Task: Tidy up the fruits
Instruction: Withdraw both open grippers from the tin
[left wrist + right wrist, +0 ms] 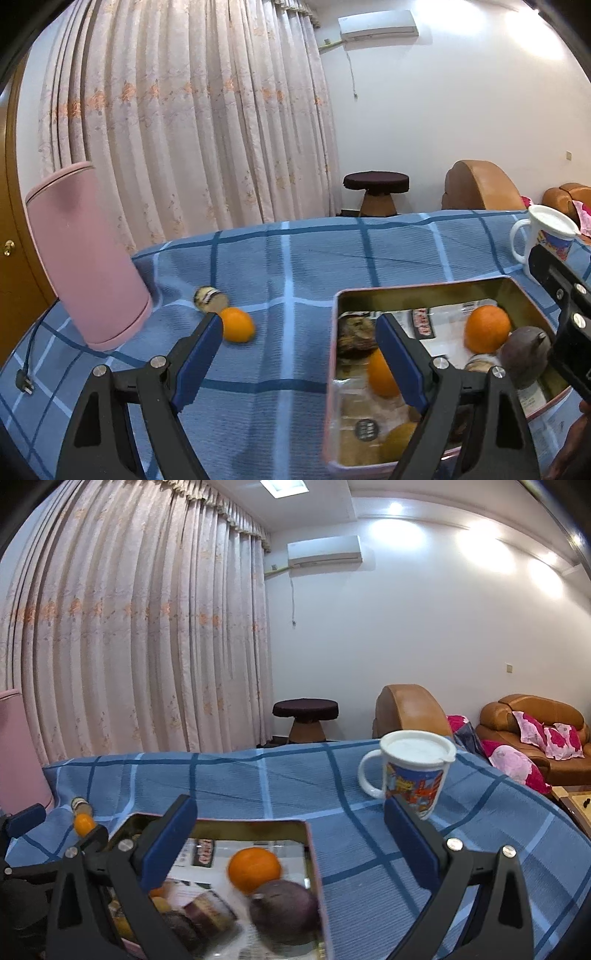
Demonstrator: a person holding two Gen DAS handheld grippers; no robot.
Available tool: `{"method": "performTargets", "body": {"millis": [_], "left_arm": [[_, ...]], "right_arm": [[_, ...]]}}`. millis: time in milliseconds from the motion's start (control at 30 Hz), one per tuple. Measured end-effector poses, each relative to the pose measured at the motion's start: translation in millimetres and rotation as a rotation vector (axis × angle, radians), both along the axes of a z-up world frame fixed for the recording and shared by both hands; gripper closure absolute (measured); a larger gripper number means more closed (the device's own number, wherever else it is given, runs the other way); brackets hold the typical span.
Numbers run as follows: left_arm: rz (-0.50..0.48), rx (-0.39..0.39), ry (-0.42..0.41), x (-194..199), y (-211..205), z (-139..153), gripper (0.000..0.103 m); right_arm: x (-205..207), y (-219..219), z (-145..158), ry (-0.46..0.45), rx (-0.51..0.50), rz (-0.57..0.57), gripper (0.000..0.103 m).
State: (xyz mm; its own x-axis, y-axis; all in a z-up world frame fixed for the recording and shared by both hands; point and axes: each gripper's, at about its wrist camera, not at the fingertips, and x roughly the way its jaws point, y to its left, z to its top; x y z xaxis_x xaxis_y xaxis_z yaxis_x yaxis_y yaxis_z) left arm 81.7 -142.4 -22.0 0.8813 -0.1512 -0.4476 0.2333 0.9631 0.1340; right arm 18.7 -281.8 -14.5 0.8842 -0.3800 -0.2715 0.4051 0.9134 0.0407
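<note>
A home living room: floor-length floral curtains [129, 627], a wall air conditioner [324, 551], brown leather armchairs [532, 716] with pink cushions [543, 734], and a tabletop under a blue checked cloth [295, 775].

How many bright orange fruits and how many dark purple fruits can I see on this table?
Orange fruits: 3 (one on the blue cloth, two in the tin)
Purple fruit: 1 (in the tin)
Total: 4
</note>
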Motion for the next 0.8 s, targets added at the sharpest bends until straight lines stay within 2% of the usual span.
{"method": "performTargets", "body": {"millis": [267,800], "left_arm": [[0.035,0.046,-0.006,6.4,26.9,-2.7,0.017],[0.151,0.030,-0.001,34.3,99.9,-3.4,0.017]], "right_arm": [[13.6,35.2,0.7,0.004,0.014,0.025,0.000],[42.5,108.8,2.1,0.005,0.009,0.114,0.000]]}}
